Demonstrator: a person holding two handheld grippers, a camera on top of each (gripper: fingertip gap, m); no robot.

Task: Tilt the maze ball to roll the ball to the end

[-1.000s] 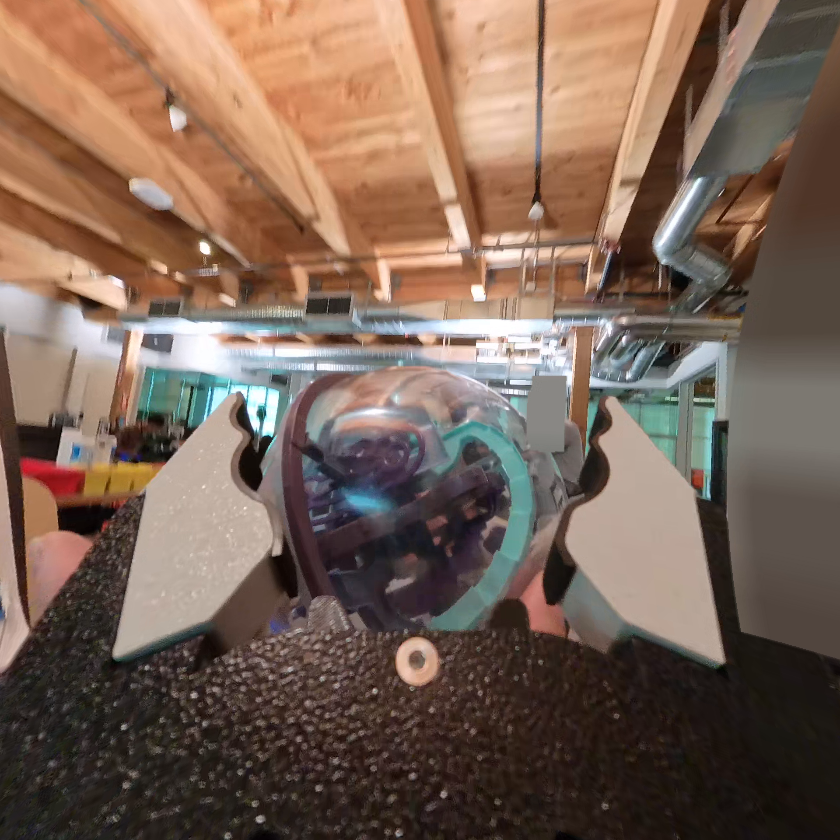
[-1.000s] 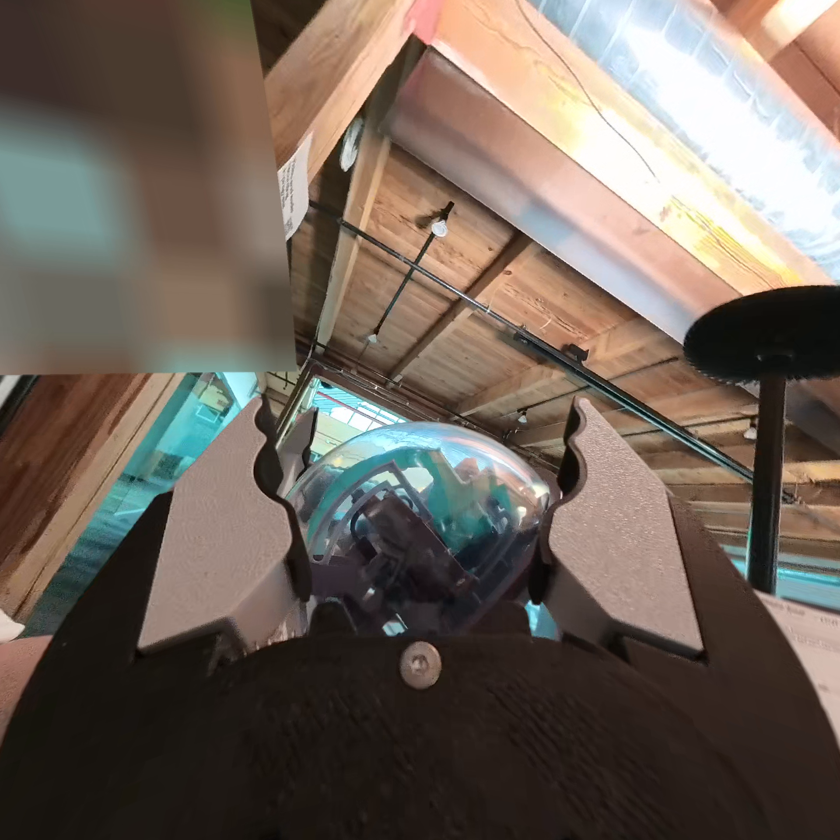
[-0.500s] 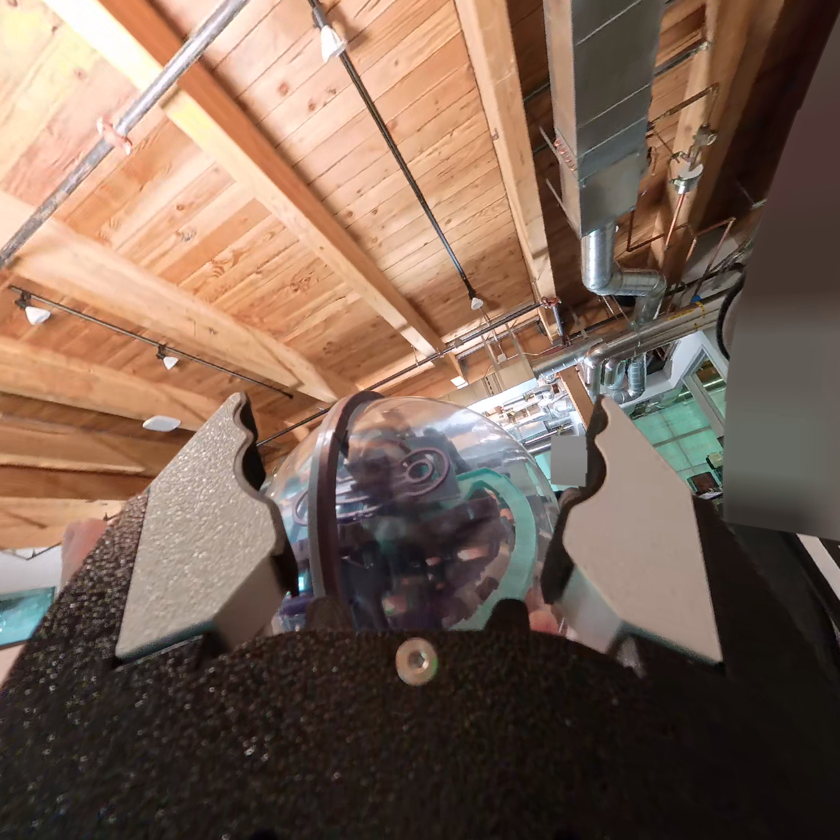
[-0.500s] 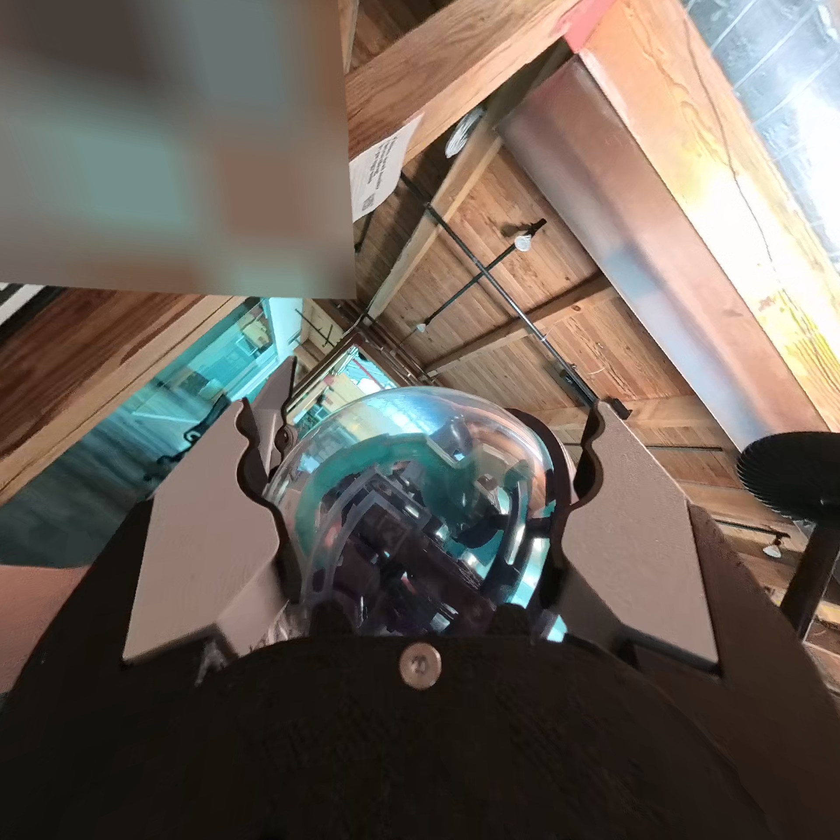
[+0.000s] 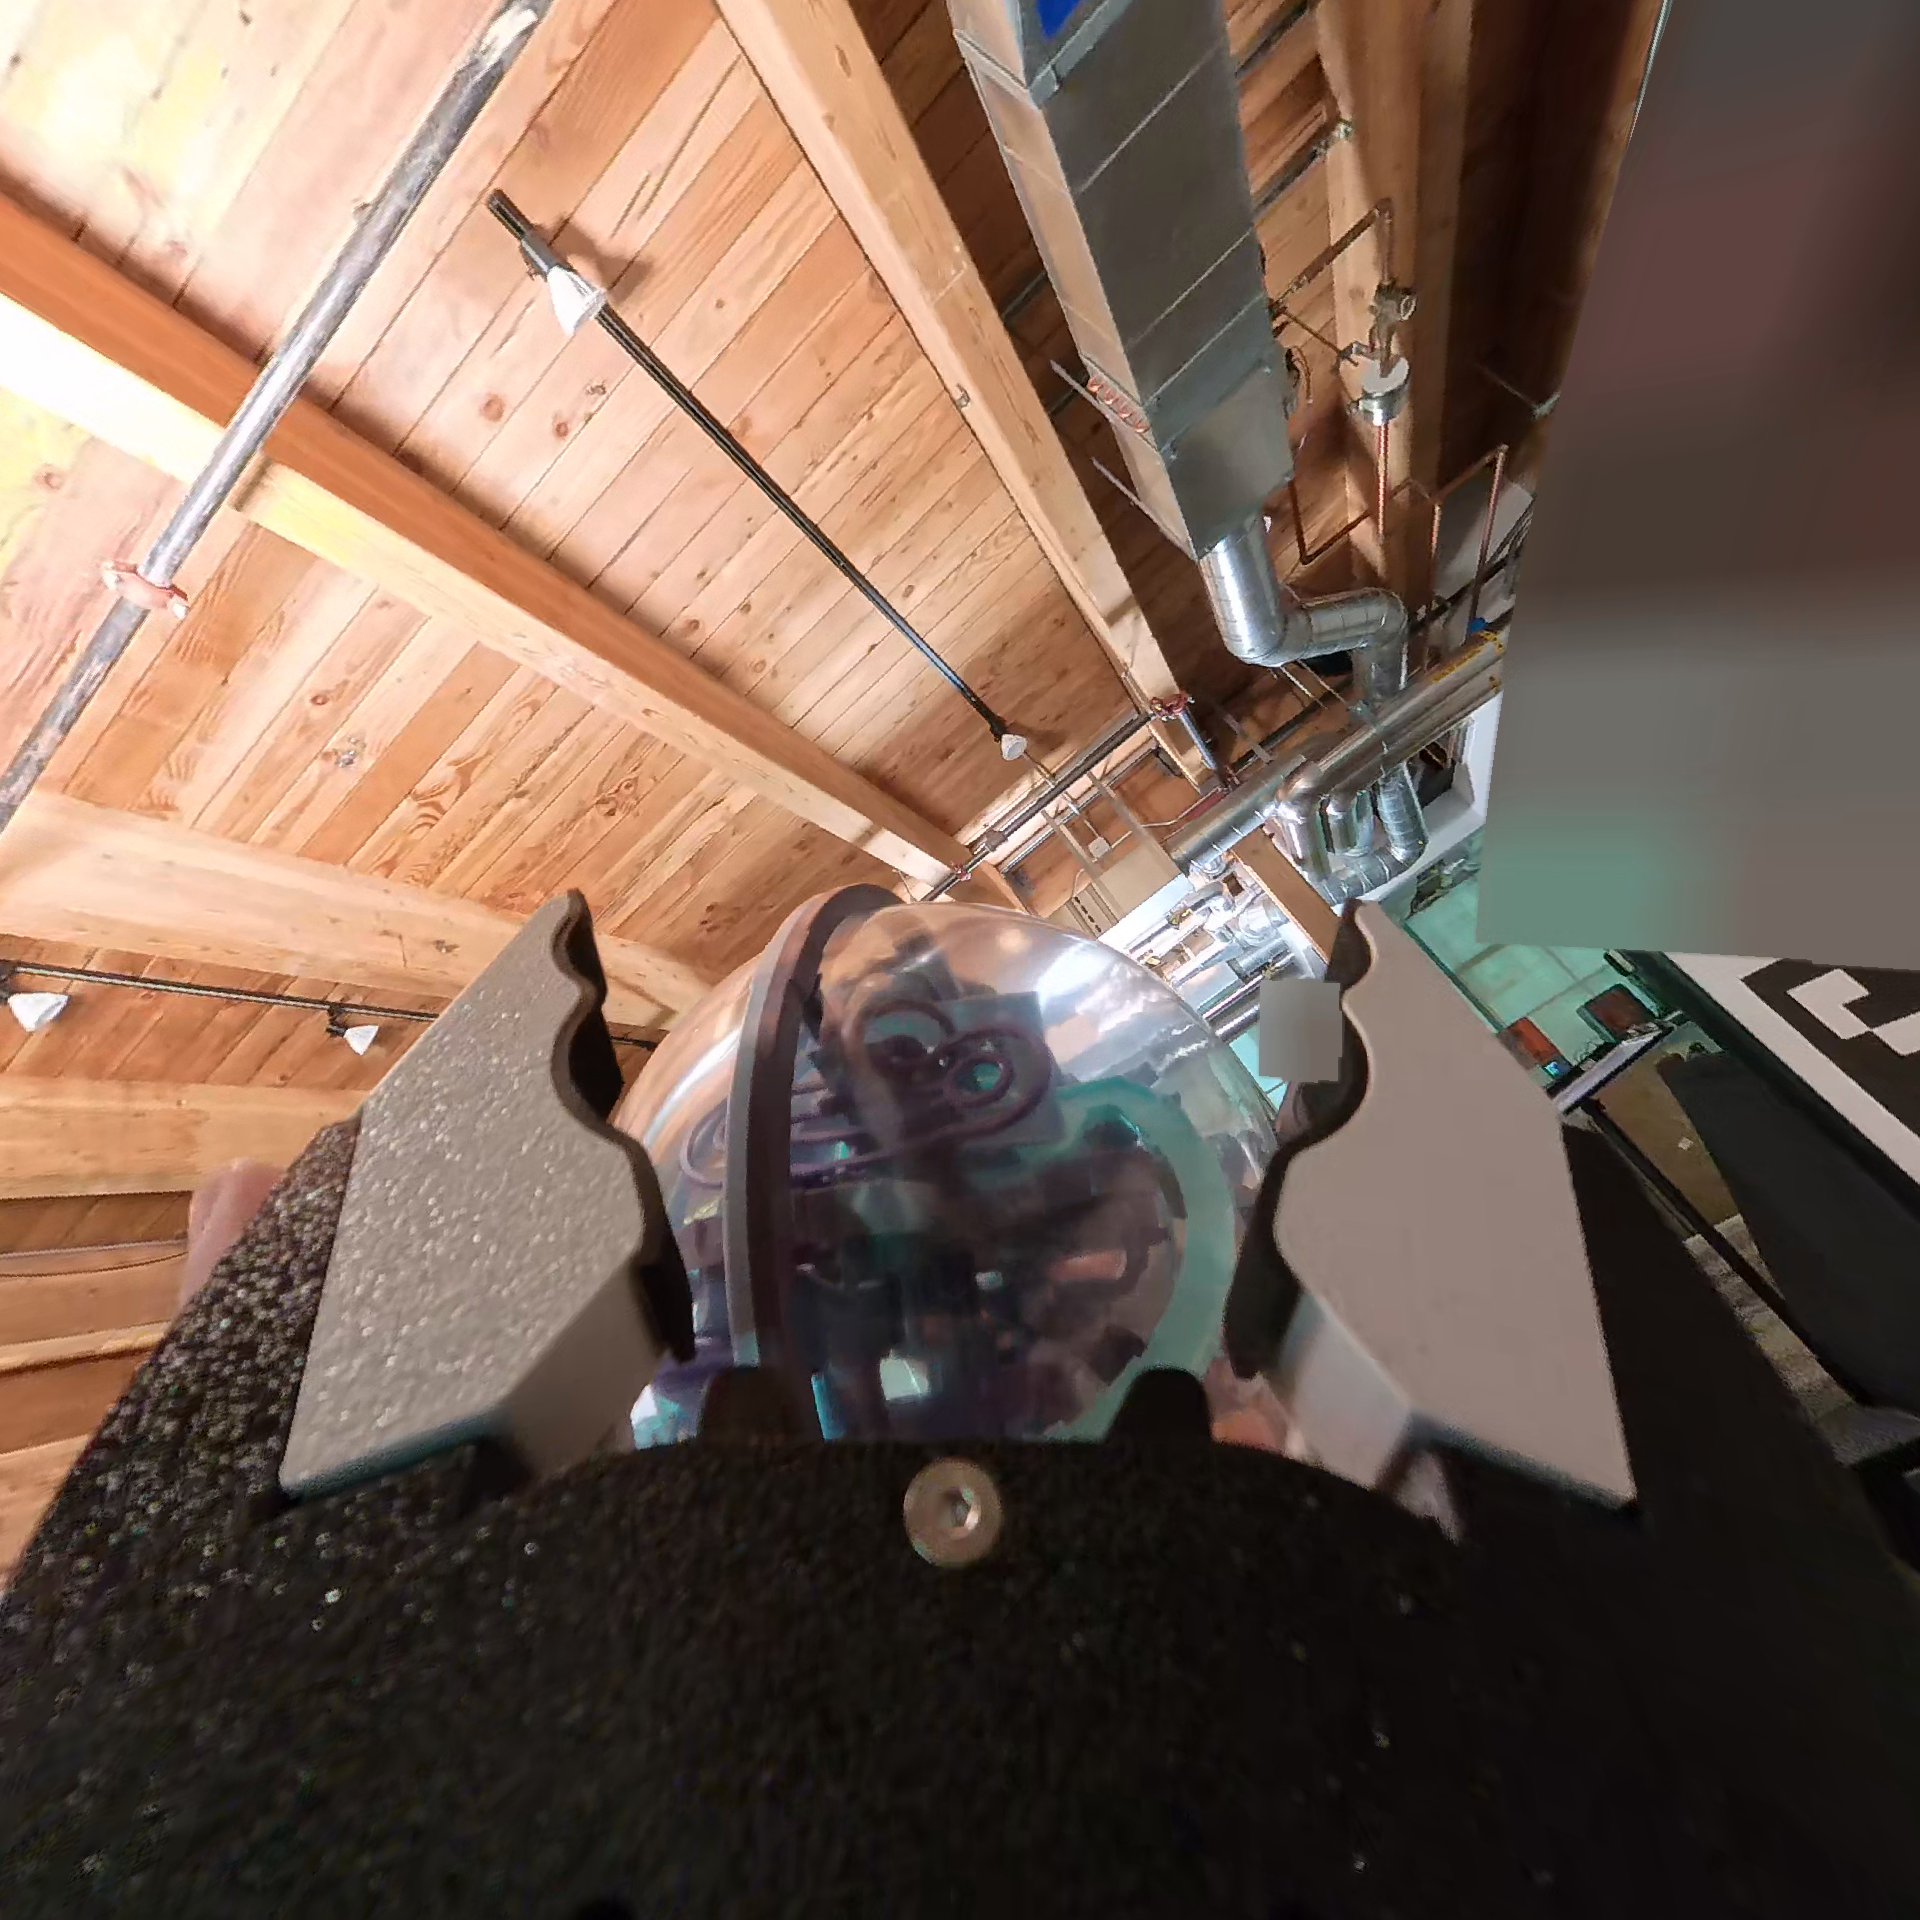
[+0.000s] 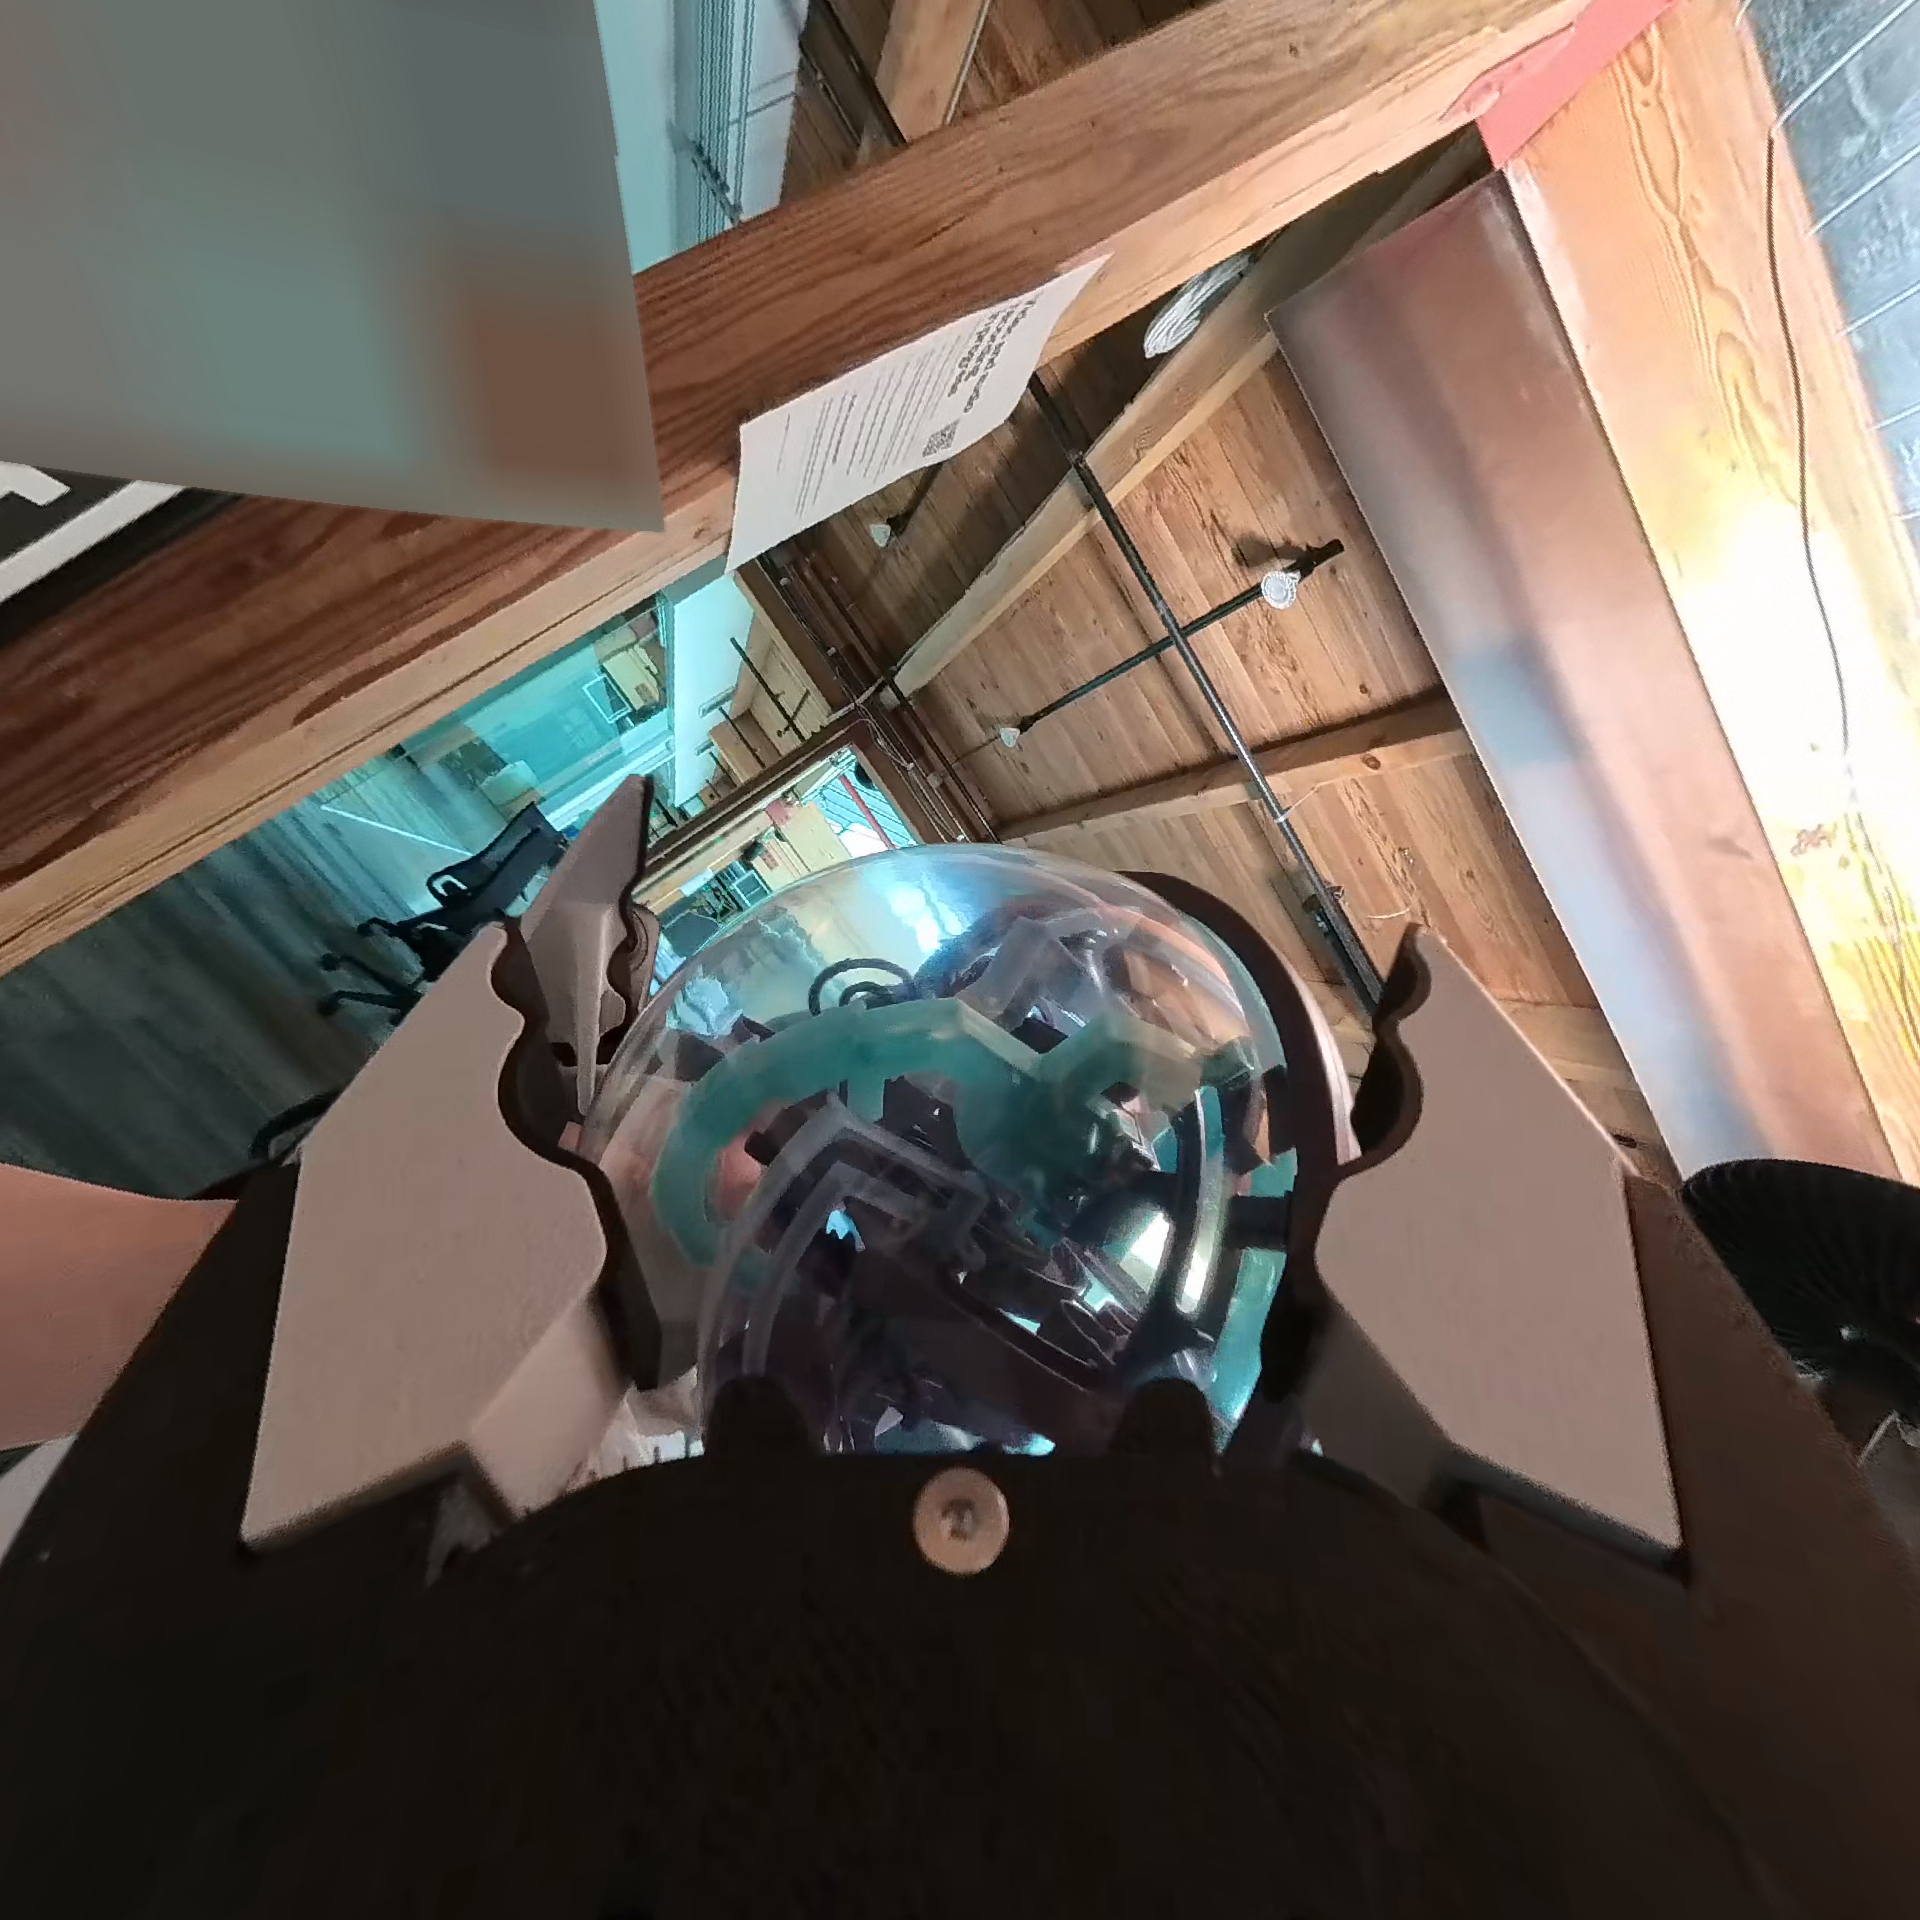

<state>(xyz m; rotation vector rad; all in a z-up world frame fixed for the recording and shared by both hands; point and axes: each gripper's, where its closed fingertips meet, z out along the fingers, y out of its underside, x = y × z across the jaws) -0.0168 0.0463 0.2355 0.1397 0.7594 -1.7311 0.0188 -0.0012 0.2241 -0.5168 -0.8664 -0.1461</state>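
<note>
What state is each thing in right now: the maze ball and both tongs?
Maze ball: lifted up toward the ceiling, clear shell shut, seam band near upright; small inner ball not made out.
Left tongs: spread wide around the maze ball, pads against its sides.
Right tongs: spread wide around the same ball, cradling it.

We were in a large workshop-like office hall, because we saw a wooden plank ceiling (image 5: 644, 582) with heavy beams (image 6: 935, 208), bare metal ducts (image 5: 1153, 239), pipes (image 5: 1340, 769) and office chairs (image 6: 447, 914).
</note>
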